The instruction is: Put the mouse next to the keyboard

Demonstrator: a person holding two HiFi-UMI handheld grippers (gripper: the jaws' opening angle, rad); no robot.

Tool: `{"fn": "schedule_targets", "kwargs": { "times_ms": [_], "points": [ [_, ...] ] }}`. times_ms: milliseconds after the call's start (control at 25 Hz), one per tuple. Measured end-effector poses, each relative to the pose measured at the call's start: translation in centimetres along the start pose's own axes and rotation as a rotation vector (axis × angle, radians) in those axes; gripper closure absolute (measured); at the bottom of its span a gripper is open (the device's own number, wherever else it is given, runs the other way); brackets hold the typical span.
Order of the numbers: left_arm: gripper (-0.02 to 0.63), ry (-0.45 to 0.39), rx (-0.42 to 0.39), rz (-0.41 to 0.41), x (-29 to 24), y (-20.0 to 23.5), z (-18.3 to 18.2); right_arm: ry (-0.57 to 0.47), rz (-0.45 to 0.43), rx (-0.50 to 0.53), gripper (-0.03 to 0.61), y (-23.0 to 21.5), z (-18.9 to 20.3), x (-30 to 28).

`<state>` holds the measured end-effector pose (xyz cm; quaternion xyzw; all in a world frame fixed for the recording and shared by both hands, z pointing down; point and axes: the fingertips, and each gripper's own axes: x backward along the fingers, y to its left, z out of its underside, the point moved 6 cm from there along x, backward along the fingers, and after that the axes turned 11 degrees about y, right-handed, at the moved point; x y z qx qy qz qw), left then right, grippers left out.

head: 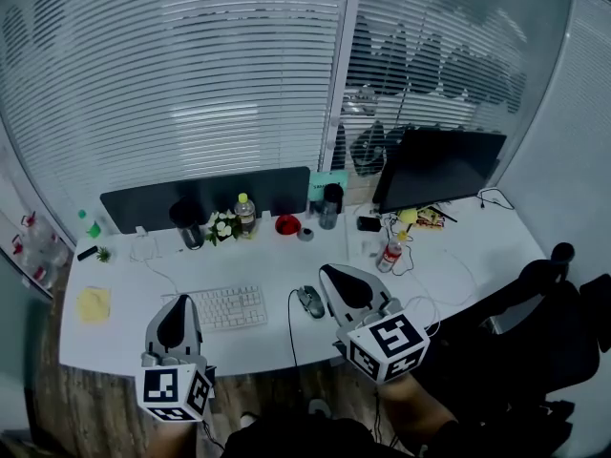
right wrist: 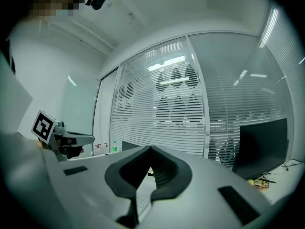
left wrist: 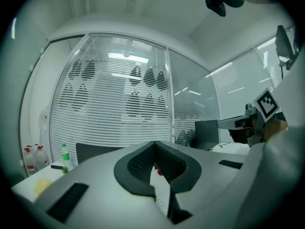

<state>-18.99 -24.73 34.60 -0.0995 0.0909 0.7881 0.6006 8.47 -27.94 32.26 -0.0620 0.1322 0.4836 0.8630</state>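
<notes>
Left tool (head: 179,303) and right tool (head: 329,275) are hovering pressed together, empty, at lower centre, likely idling because the mouse (head: 310,301) is lying just beside the keyboard (head: 227,307)

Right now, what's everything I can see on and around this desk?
desk: one, white, under everything.
keyboard: one, white, front centre.
mouse: one, dark grey, just right of keyboard.
monitor: one, black, back right.
bottle: one, clear, back centre beside flowers.
red object: one, back centre.
chair: one, black, far right.
left gripper: one, grey, shut, empty, front left.
right gripper: one, grey, shut, empty, beside mouse.
</notes>
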Motion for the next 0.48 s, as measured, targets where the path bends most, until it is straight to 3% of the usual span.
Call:
{"fn": "schedule_targets", "kwargs": {
  "times_ms": [480],
  "points": [
    [0.584,0.013,0.02,0.012,-0.42,-0.15,-0.15,0.01,0.014,-0.018,0.58,-0.56,0.03,-0.46]
  ]
}}
